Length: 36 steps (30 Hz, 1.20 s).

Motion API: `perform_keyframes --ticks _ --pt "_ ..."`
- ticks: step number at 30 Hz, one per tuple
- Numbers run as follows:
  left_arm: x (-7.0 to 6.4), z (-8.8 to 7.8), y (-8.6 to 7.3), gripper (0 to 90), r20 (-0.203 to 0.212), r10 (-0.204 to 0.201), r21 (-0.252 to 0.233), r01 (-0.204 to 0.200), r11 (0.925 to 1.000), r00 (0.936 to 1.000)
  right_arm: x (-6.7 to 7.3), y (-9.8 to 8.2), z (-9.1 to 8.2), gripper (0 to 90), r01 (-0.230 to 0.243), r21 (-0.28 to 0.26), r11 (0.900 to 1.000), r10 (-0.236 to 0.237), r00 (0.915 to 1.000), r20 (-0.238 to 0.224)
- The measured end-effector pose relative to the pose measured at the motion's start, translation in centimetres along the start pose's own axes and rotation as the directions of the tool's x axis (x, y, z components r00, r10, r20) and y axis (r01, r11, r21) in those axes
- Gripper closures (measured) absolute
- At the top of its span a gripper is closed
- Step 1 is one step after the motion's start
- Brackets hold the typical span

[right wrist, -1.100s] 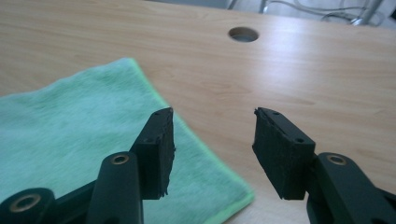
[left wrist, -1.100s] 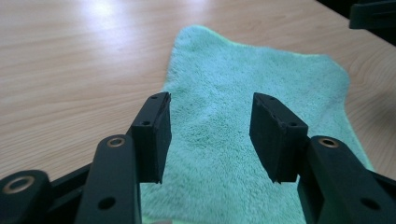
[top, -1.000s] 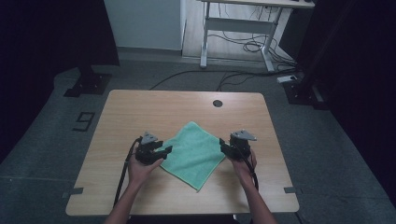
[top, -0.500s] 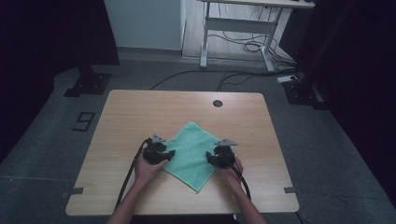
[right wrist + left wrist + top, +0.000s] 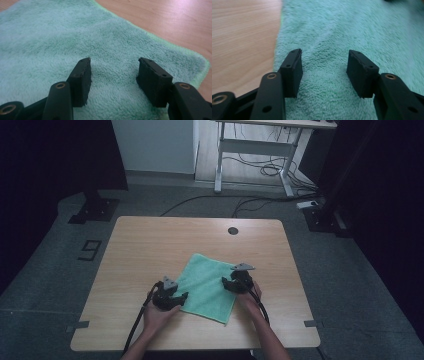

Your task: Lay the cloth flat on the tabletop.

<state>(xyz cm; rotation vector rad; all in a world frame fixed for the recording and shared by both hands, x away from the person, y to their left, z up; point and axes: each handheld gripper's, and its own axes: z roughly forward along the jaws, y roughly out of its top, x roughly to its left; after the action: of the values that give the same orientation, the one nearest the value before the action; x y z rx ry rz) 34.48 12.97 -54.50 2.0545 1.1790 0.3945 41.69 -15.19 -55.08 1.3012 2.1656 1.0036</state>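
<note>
A green terry towel [image 5: 206, 285] lies flat on the wooden table [image 5: 150, 245], turned like a diamond. My left gripper [image 5: 183, 297] is low over the towel's near left corner, jaws open and just widened, with only flat towel [image 5: 337, 37] under the gap [image 5: 324, 70]. My right gripper [image 5: 225, 283] hangs low over the towel's right corner, also open and just widened, and the towel [image 5: 50, 45] lies unpinched beneath its gap [image 5: 113, 76]. In both gripper views the black pads stand apart just above the pile.
A dark round hole [image 5: 232, 230] sits near the table's far edge. Bare wood surrounds the towel on all sides. Beyond the table stand a white desk frame [image 5: 250, 150] with cables on the floor and dark stands at left and right.
Both hands have come inward and down onto the towel's side corners. The towel has not moved.
</note>
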Motion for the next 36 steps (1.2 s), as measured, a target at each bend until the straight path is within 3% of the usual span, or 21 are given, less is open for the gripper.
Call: perform_keyframes --ticks 2,3,5,8,10,11,12,13,17,21,25,36 --pt "-0.1 -0.1 0.0 44.3 0.009 -0.005 0.004 0.004 1.0 0.9999 -0.1 0.3 0.2 43.7 0.001 0.005 1.0 -0.001 1.0 -0.002" --pt "-0.1 -0.3 0.0 44.5 0.042 -0.023 0.016 0.022 0.9996 0.9989 -0.3 0.6 0.6 43.5 0.0 0.006 1.0 0.0 0.9999 -0.01" --pt "0.1 -0.6 0.2 46.2 0.064 -0.04 0.002 0.04 0.9992 0.9971 -0.3 0.8 0.6 42.2 0.005 0.017 1.0 -0.005 0.9999 -0.016" --pt "0.6 -0.8 0.8 47.4 0.054 -0.047 -0.024 0.048 0.9986 0.9974 -0.1 0.9 -0.2 41.8 -0.005 -0.018 1.0 0.005 0.9996 -0.026" --pt "1.6 -0.6 2.0 47.7 0.071 -0.071 -0.044 0.075 0.9962 0.9949 0.0 0.9 -0.7 41.8 -0.005 -0.034 0.999 0.004 0.9995 -0.032" --pt "2.2 -0.1 3.0 48.8 0.059 -0.083 -0.054 0.086 0.9948 0.9948 0.5 0.8 -1.8 41.2 -0.015 -0.063 0.998 0.013 0.9993 -0.037" --pt "2.2 -0.1 3.0 49.2 0.059 -0.083 -0.054 0.086 0.9948 0.9948 0.5 0.8 -1.8 41.2 -0.015 -0.063 0.998 0.013 0.9993 -0.037" --pt "2.6 0.4 3.6 49.8 0.062 -0.098 -0.05 0.101 0.9936 0.9932 1.2 0.2 -3.2 41.2 -0.025 -0.092 0.995 0.02 0.9984 -0.052" --pt "3.4 1.9 5.2 50.9 0.045 -0.124 -0.049 0.126 0.9908 0.9913 2.3 -0.9 -4.5 40.7 -0.008 -0.098 0.995 0.0 0.9969 -0.079" --pt "3.4 3.6 6.0 52.5 0.003 -0.088 -0.013 0.088 0.996 0.9961 3.6 -2.9 -5.6 41.6 -0.009 -0.089 0.996 0.001 0.9955 -0.094" --pt "3.5 4.5 5.8 53.5 -0.012 -0.08 0.015 0.08 0.9967 0.9967 4.4 -4.1 -5.7 41.6 0.0 -0.063 0.998 -0.007 0.9936 -0.112" --pt "2.1 3.7 4.0 57.5 -0.07 -0.007 0.016 0.009 0.9998 0.9976 5.1 -4.7 -5.2 44.4 0.078 -0.014 0.997 -0.079 0.9926 -0.092"
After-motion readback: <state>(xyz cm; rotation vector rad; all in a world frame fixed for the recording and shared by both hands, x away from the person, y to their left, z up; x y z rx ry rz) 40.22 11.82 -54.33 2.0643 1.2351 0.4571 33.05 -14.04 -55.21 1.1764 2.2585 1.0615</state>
